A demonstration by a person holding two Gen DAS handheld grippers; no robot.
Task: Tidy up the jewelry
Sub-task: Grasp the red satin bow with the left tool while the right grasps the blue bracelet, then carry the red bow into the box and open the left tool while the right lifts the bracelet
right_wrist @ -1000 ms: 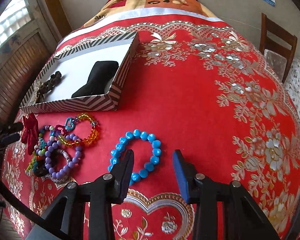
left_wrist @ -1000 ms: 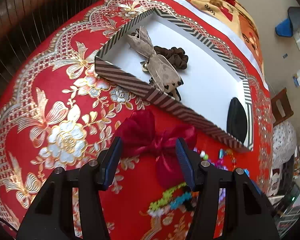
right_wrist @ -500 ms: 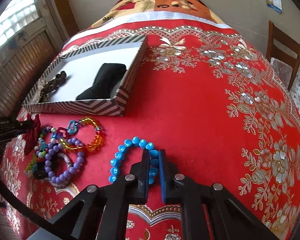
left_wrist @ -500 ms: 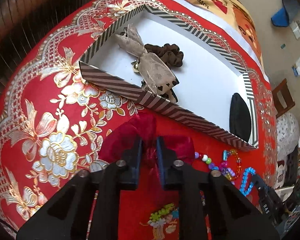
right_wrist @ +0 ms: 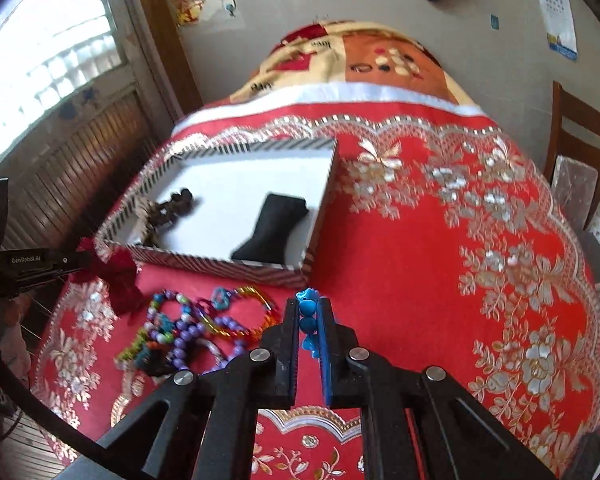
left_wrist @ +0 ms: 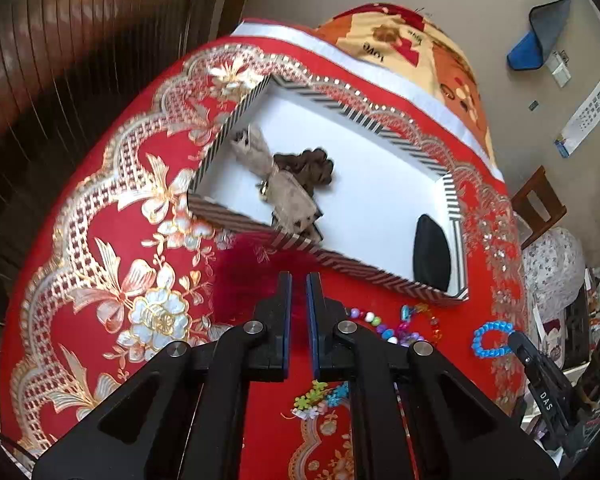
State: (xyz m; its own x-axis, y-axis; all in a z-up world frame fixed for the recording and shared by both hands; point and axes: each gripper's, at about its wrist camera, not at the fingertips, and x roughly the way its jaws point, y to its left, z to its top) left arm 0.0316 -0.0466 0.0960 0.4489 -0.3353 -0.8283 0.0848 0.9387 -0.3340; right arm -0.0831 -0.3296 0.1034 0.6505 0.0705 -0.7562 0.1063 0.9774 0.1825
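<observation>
My left gripper (left_wrist: 298,280) is shut on a dark red velvet bow (left_wrist: 244,276), lifted just in front of the striped box (left_wrist: 236,216); the bow also shows in the right wrist view (right_wrist: 114,274). My right gripper (right_wrist: 309,304) is shut on a blue bead bracelet (right_wrist: 309,322), lifted off the red cloth; it also shows in the left wrist view (left_wrist: 490,338). The striped box (right_wrist: 204,258) has a white floor and holds a beige bow (left_wrist: 284,188), a brown scrunchie (left_wrist: 312,166) and a black pouch (right_wrist: 274,232).
Several bead bracelets (right_wrist: 192,328) lie in a heap on the red embroidered cloth (right_wrist: 440,280) in front of the box. A wooden chair (right_wrist: 576,148) stands at the right. Wooden slats (left_wrist: 60,60) are at the left.
Both grippers closed, the left on the red bow and the right on the blue bracelet, then lifted them off the cloth. Both views now sit higher and tilted up.
</observation>
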